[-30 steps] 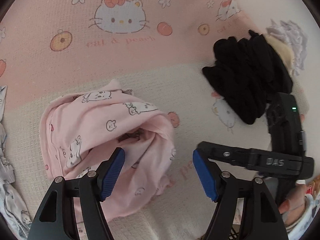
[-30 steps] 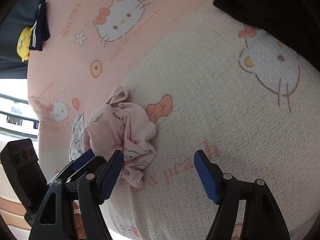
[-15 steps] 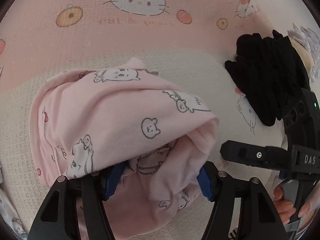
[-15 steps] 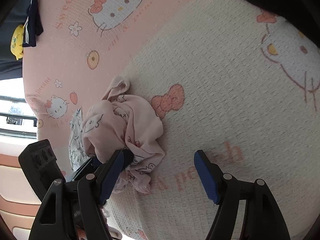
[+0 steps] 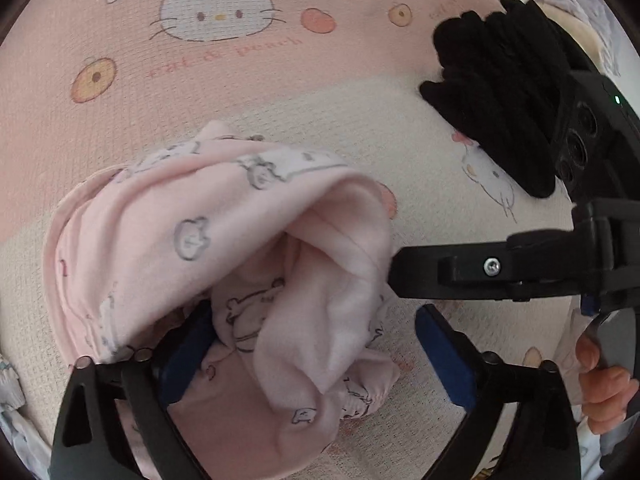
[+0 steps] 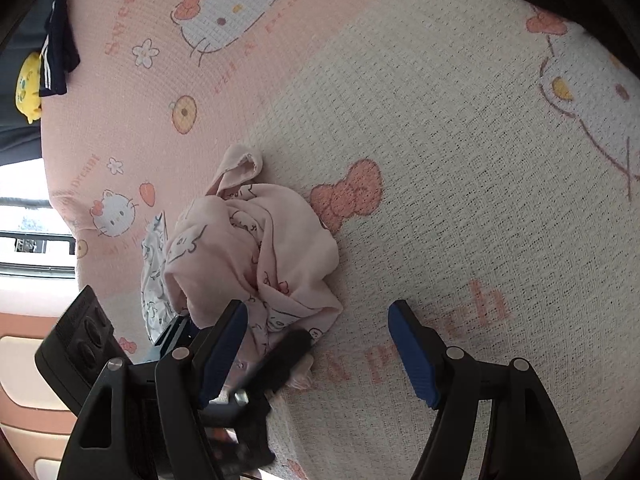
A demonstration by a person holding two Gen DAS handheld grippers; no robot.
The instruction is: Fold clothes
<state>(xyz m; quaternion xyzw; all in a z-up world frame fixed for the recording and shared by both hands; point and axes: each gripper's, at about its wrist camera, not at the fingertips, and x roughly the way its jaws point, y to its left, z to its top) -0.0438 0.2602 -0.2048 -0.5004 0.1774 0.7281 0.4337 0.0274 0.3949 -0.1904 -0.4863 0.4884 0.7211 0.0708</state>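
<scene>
A crumpled pink garment (image 5: 224, 240) printed with small animals lies on the cat-print blanket (image 5: 200, 80). My left gripper (image 5: 316, 356) is open, its blue pads on either side of the garment's near folds; fabric drapes over the left finger (image 5: 184, 352). From the right wrist view the same pink garment (image 6: 256, 248) sits just ahead and left of my open right gripper (image 6: 318, 348). One black finger of the left gripper (image 6: 280, 360) reaches under the garment's edge. The right gripper's finger (image 5: 480, 268) shows beside the garment, with a hand (image 5: 600, 376) on the handle.
A black knitted garment (image 5: 500, 100) lies bunched at the far right of the blanket. A white printed garment (image 6: 154, 280) lies against the pink one's far side. A dark striped cloth (image 6: 60, 52) and a yellow toy (image 6: 28, 84) sit beyond the blanket's edge.
My left gripper has pushed forward into the pink garment, so folds now lie between its open fingers. The right gripper has drawn closer to the garment.
</scene>
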